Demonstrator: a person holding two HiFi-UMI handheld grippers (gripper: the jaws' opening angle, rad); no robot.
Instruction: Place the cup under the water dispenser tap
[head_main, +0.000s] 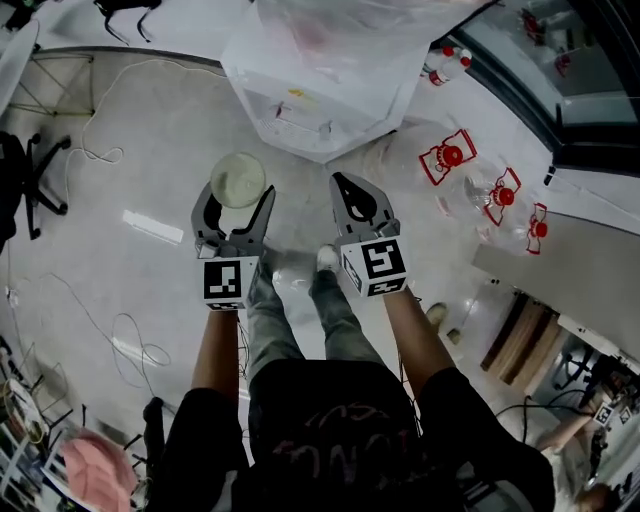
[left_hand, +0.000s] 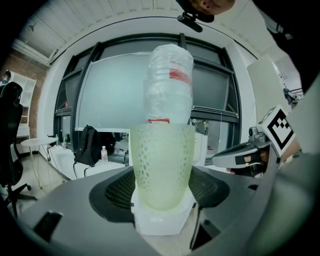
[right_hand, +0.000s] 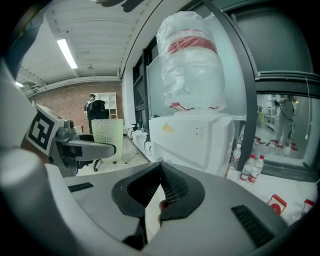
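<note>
bare floor (head_main: 150, 150) ahead, water dispenser (head_main: 320, 110) beyond — bottles (head_main: 503, 195) at right

Left gripper (head_main: 240, 192) full, right gripper (head_main: 340, 181) closed.

This is an office-like workroom with a lab feel. In the head view, a plastic-wrapped dispenser (head_main: 320, 100) stands at upper centre on a pale polished floor (head_main: 150, 150). A swivel chair (head_main: 30, 180) sits at upper left, and loose cables (head_main: 130, 345) trail at left. The gripper views show glass walls (left_hand: 120, 95), a brick wall (right_hand: 75, 97) and a strip light (right_hand: 66, 52).
</note>
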